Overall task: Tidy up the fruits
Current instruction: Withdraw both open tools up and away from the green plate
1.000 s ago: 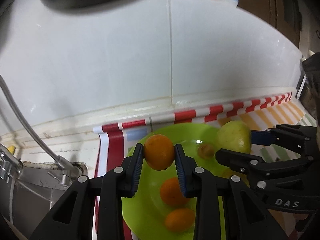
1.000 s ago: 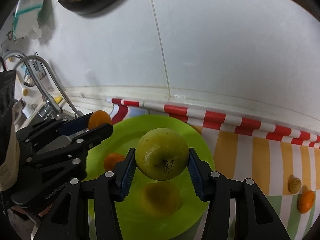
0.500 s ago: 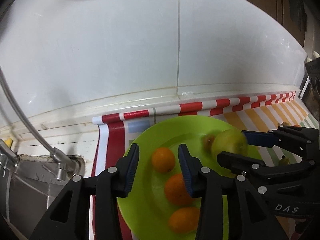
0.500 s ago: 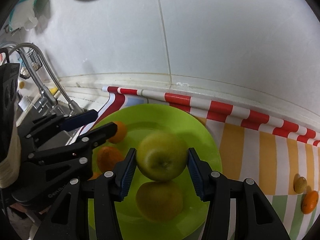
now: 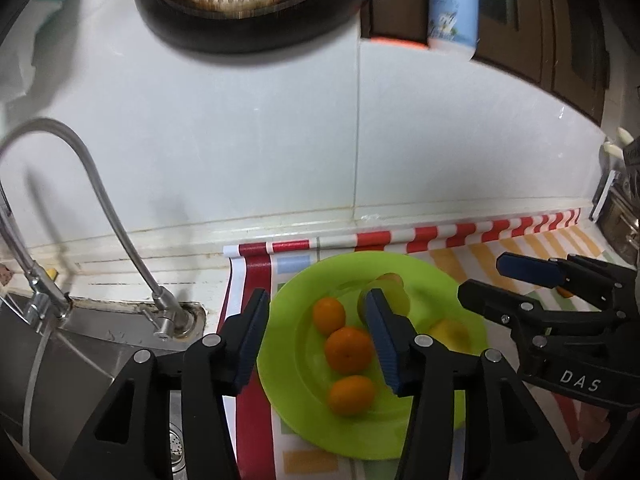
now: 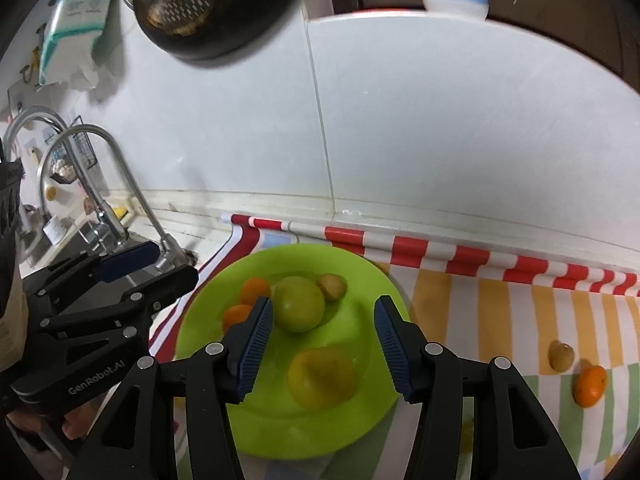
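Both releases complete: left gripper (image 5: 316, 338) and right gripper (image 6: 324, 350) jaws now spread, empty; mandarin (image 5: 329, 315) and green apple (image 6: 300, 309) deposited on green plate (image 6: 360, 420); remaining mandarin (image 6: 589, 385) outstanding on table.

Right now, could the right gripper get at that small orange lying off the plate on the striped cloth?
Probably yes. The right gripper is open and holds nothing, and the orange lies in the open on the cloth to its right, beside a small brown fruit; nothing stands between them.
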Motion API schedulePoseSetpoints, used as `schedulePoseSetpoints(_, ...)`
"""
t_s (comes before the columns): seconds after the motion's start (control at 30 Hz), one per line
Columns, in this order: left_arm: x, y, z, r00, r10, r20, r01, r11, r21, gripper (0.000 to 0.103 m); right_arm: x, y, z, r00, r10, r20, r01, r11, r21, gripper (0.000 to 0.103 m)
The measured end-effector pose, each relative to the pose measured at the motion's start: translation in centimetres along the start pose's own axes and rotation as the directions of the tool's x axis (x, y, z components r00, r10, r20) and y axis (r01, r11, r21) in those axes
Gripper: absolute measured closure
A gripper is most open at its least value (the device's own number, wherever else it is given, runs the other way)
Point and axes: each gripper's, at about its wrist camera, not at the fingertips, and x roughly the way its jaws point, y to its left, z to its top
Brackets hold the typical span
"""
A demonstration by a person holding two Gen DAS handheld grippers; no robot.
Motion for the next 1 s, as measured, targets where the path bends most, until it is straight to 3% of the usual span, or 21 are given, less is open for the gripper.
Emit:
schedulePoseSetpoints(0.43,-7.1,-3.4,-1.4,0.997,-0.02,0.08,0.02,1.0,0.004,0.04,-8.4,-0.6,-2.5,0.994,-0.053,0.097,0.051,0.998,0.025,0.044)
schedulePoseSetpoints(0.7,-9.7,-5.8,-3.4,0.995,-0.05,0.086,0.05,0.999,-0.003,0.04,-12.5,-1.7,-4.9,0.984,-0.114,0.135,0.107,0.993,0.057,0.043)
schedulePoseSetpoints(0.77,-10.2,-6.5,-3.9,0.995,-0.054,0.088,0.054,0.999,-0.001,0.04,-13.3,-2.2,-5.5,0.981,-0.129,0.143,0.119,0.99,0.073,0.035)
schedulePoseSetpoints(1.0,-11.4,-9.0,-5.2,0.991,-0.081,0.107,0.078,0.996,0.034,0.039,-15.6,-3.6,-7.7,0.971,-0.191,0.143,0.18,0.98,0.087,0.035)
